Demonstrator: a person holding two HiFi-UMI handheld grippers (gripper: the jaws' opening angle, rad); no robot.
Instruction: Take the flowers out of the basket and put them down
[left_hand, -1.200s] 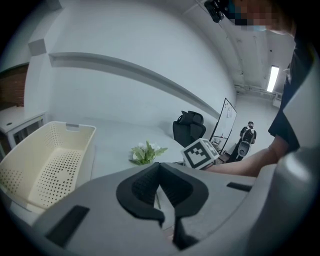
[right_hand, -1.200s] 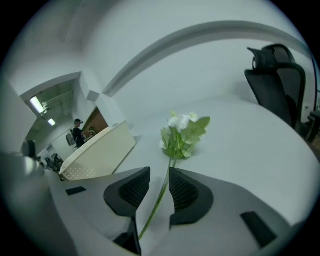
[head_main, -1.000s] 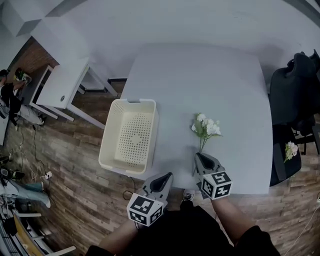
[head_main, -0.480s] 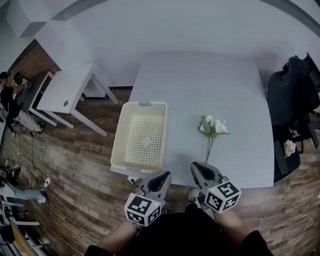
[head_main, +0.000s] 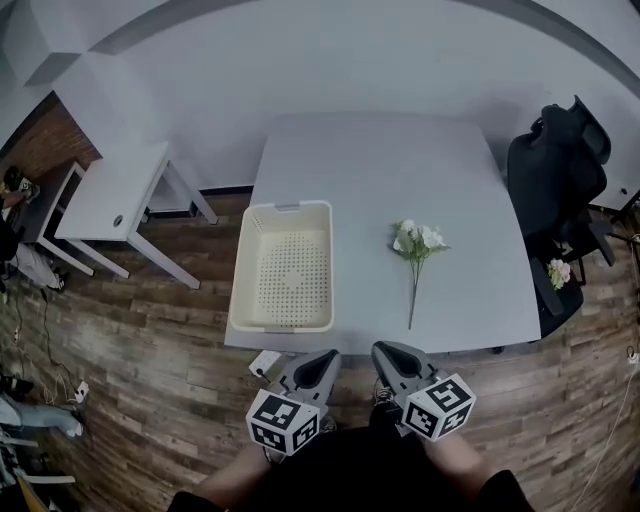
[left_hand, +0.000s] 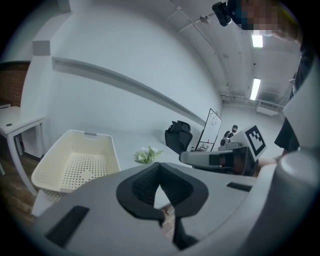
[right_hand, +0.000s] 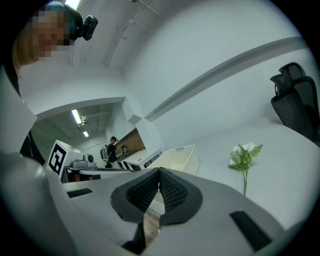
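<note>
We hold both tongs just off the near edge of the white table (head_main: 370, 170); the left gripper (head_main: 322, 362) and the right gripper (head_main: 390, 356) each have jaws pressed together, gripping nothing; the white flowers (head_main: 415, 245) lie on the table, right of the cream basket (head_main: 245, 268), apart from it.

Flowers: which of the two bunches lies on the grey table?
The long-stemmed bunch right of the basket. The other bunch is off the table, at the black chair.
</note>
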